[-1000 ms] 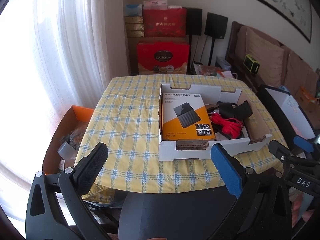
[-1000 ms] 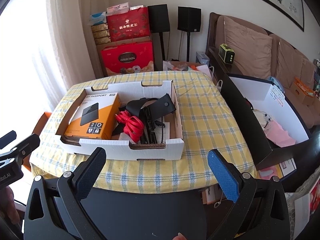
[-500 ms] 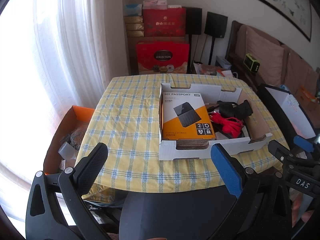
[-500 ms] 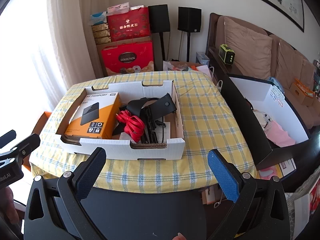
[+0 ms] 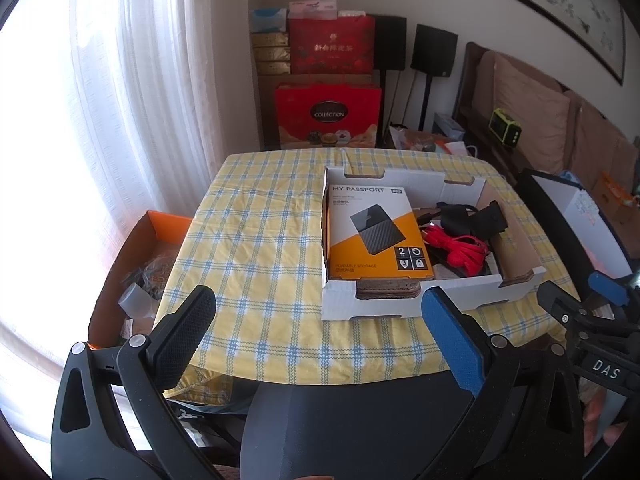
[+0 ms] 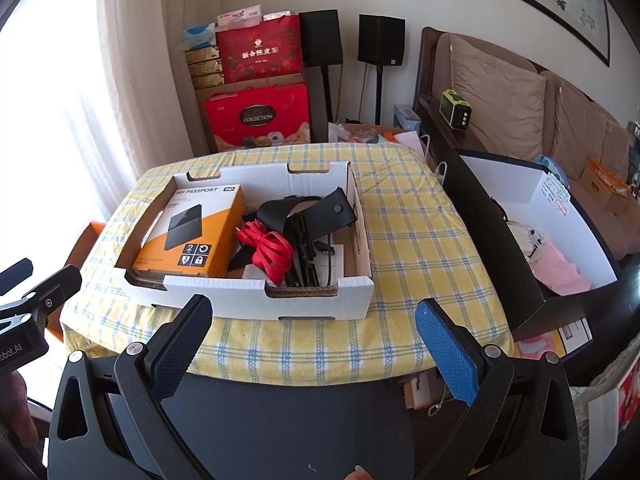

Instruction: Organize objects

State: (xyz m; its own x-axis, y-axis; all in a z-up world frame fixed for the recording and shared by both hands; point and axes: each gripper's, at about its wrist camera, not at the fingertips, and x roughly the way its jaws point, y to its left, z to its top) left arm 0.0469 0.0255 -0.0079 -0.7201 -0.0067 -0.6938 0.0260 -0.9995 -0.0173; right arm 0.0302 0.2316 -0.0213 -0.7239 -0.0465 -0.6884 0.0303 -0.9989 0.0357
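Observation:
A white cardboard tray (image 5: 400, 306) (image 6: 248, 300) sits on a yellow checked table (image 5: 256, 248) (image 6: 404, 240). It holds an orange and white MY PASSPORT box (image 5: 376, 232) (image 6: 192, 232), a red cable bundle (image 5: 456, 246) (image 6: 272, 252) and black straps and parts (image 5: 476, 218) (image 6: 308, 212). My left gripper (image 5: 318, 334) is open and empty, held back from the table's near edge, left of the tray. My right gripper (image 6: 314, 338) is open and empty, in front of the tray's near wall.
An orange box (image 5: 136, 264) of clutter stands on the floor at the table's left. A black bin (image 6: 532, 220) with white lining and pink items stands at the right. Red gift boxes (image 5: 328, 116) and speakers are behind the table; a sofa is at the right.

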